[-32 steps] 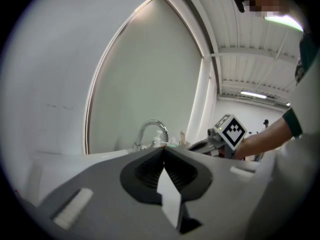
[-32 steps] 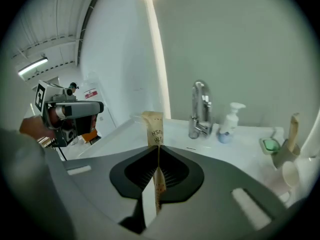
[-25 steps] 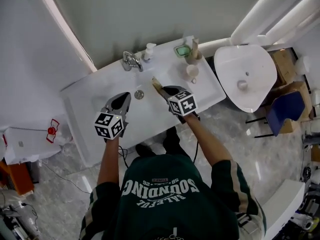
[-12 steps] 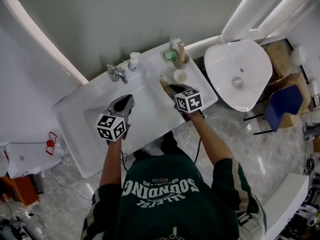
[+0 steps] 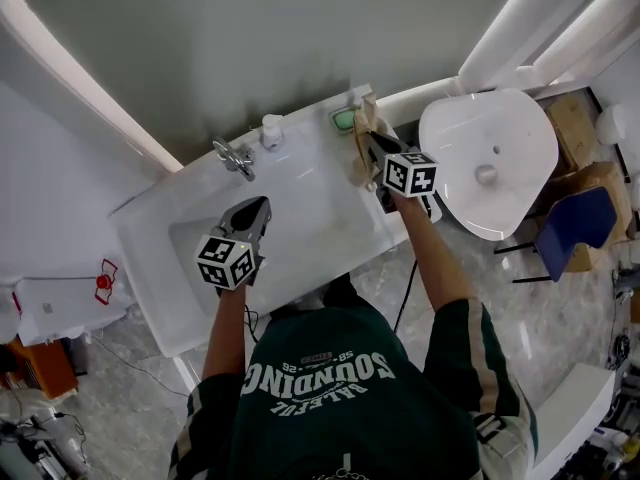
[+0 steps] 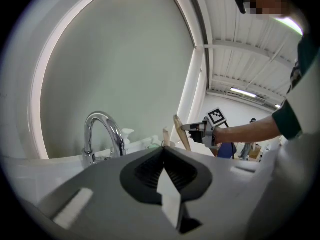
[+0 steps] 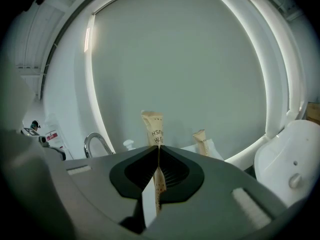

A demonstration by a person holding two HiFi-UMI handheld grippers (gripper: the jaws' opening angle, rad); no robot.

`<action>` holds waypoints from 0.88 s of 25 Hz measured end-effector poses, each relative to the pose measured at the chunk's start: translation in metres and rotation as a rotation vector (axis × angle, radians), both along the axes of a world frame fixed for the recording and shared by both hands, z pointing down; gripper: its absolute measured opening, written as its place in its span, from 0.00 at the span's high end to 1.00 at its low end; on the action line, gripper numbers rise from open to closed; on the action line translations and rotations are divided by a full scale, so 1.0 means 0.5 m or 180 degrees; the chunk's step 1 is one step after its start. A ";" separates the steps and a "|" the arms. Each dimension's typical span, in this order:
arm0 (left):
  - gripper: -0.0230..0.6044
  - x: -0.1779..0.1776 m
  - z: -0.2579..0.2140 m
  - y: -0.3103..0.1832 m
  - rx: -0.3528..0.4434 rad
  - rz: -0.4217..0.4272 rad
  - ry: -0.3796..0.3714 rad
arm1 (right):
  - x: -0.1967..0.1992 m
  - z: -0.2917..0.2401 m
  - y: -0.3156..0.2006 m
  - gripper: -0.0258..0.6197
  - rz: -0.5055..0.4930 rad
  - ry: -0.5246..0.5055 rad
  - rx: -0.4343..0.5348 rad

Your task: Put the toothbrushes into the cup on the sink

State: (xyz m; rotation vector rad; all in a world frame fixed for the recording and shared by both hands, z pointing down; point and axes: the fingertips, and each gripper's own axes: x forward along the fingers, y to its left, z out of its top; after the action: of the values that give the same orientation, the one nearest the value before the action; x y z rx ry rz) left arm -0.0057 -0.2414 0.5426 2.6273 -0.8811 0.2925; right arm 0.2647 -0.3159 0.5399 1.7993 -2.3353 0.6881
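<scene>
A toothbrush in a tan paper wrapper (image 7: 154, 134) stands upright between the jaws of my right gripper (image 5: 369, 141), which is shut on it. This gripper hovers over the back right corner of the white sink (image 5: 300, 223). A second wrapped toothbrush (image 7: 201, 141) stands just beyond and to the right of the held one. The cup is mostly hidden under the gripper in the head view. The left gripper view shows the held toothbrush (image 6: 181, 131) beside the standing one (image 6: 165, 136). My left gripper (image 5: 261, 205) hangs over the basin, jaws together, holding nothing.
A chrome faucet (image 5: 233, 154) and a white pump bottle (image 5: 270, 128) stand at the sink's back edge, with a green soap dish (image 5: 343, 119) near the right corner. A white oval basin (image 5: 490, 158), cardboard boxes and a blue chair (image 5: 570, 223) lie to the right.
My right gripper carried the toothbrush from over the sink's middle up and right to the back right corner. The left gripper shifted a little over the basin.
</scene>
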 end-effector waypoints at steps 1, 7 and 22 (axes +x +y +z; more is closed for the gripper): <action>0.88 -0.001 0.002 -0.002 -0.0004 -0.0020 -0.0016 | 0.011 0.000 -0.009 0.94 0.0039 -0.0074 0.0039; 0.88 -0.021 0.015 -0.019 -0.0051 -0.0154 -0.0082 | 0.033 0.030 -0.042 0.94 0.0142 -0.0377 0.0185; 0.88 -0.041 0.029 -0.034 -0.0113 -0.0269 -0.0139 | 0.045 0.121 -0.047 0.93 0.0162 -0.0082 0.0072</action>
State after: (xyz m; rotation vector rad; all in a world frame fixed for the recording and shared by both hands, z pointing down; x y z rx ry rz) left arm -0.0264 -0.2582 0.5568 2.5521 -0.9893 0.3415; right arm 0.2872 -0.3396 0.6004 1.8766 -2.3302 0.6984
